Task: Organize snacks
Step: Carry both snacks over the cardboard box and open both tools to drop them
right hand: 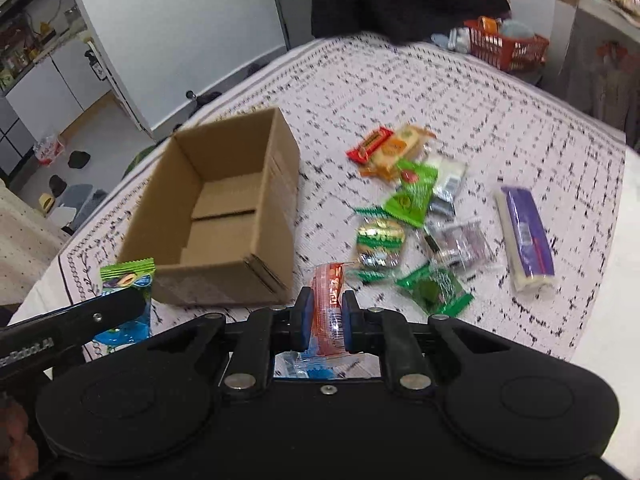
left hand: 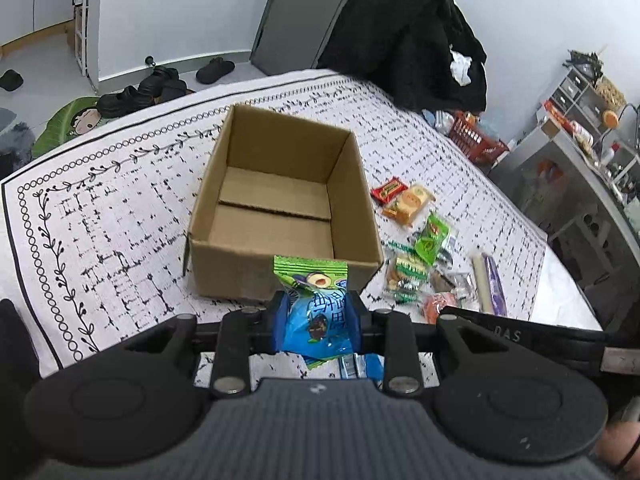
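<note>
Left gripper [left hand: 316,320]: clamped on blue-green packet [left hand: 314,304], poised near cardboard box [left hand: 280,200] for dropping.
Right gripper [right hand: 325,316]: clamped on orange packet [right hand: 329,308], likewise box-bound.

The table [right hand: 460,92] is covered by a white cloth with a black dash pattern and a vine-and-ring border. An open cardboard box [right hand: 224,216] rests on the cloth at 9 o'clock of a loose group of snack packets [right hand: 416,200], with a gap between them. At 3 o'clock of that group lies a purple-and-white bar [right hand: 526,236], and at 12 o'clock, well apart near the far edge, a red basket [right hand: 506,50].
</note>
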The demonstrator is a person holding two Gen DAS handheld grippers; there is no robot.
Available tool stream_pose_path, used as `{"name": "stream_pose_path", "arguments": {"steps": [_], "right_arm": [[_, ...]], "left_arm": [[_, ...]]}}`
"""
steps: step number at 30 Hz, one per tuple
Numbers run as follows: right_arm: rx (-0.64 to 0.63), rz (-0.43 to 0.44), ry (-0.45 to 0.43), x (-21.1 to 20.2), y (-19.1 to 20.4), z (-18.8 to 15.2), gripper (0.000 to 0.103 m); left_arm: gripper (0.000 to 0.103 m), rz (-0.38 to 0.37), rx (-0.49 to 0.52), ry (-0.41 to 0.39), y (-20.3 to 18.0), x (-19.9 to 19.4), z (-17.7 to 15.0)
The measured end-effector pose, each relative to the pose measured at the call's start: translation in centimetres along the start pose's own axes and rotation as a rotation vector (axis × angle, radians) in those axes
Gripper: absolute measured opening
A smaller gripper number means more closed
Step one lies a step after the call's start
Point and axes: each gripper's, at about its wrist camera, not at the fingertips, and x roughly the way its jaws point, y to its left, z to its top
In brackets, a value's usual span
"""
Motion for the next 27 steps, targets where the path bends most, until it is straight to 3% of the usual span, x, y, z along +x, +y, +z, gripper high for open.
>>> {"name": "stream_pose_path", "arguments": {"steps": [16, 27], "right_arm": [[-0.010, 0.006, -0.091, -1.8, 2.9, 3.0, 0.014], [-0.033, 0.020, -0.106, 0.1, 5.1, 4.4, 0.014]], "left_arm": [[0.030, -0.005, -0.031, -0.076, 1.8, -1.3, 3.1], [0.030, -0.007, -0.061, -0.072, 3.3, 0.2, 4.8]]}}
